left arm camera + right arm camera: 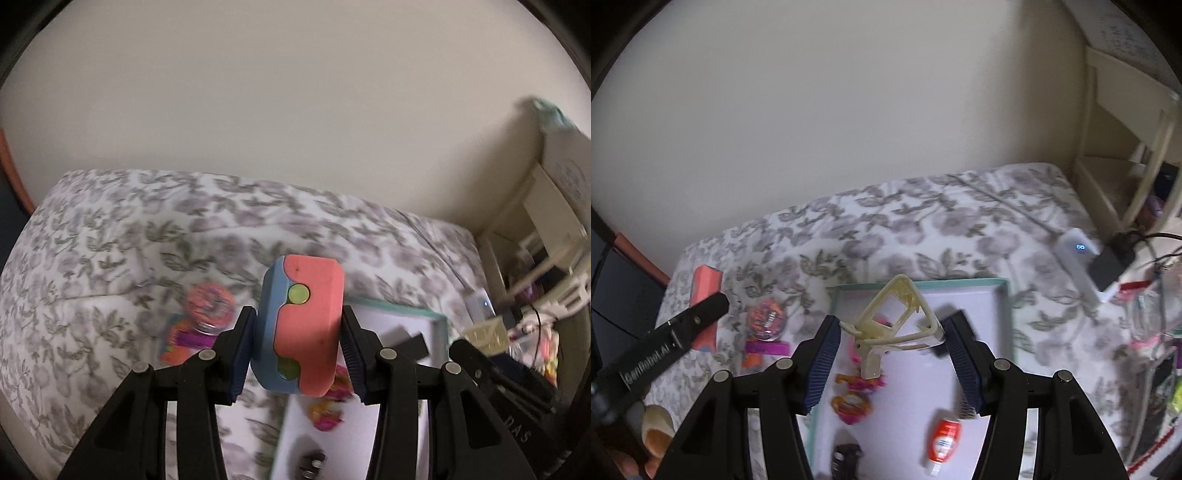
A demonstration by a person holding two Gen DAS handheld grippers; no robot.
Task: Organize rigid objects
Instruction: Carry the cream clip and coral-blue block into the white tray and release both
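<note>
Left tongs (299,350) clamp coral-blue block (303,325); right tongs (892,354) apparently pinch cream hair claw (894,317).

The bed cover (923,229) is white with a grey leaf-and-flower print. The tray (923,284) is white inside with a teal rim. The block (301,325) is coral-pink and light blue with yellow-green dots. The hair claw (897,325) is pale cream. The small bottle (943,439) is red and white.

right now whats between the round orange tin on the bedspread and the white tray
In the right wrist view, only bare floral bedspread lies between the round orange tin and the white tray's teal rim; nothing else sits in that stretch.
</note>
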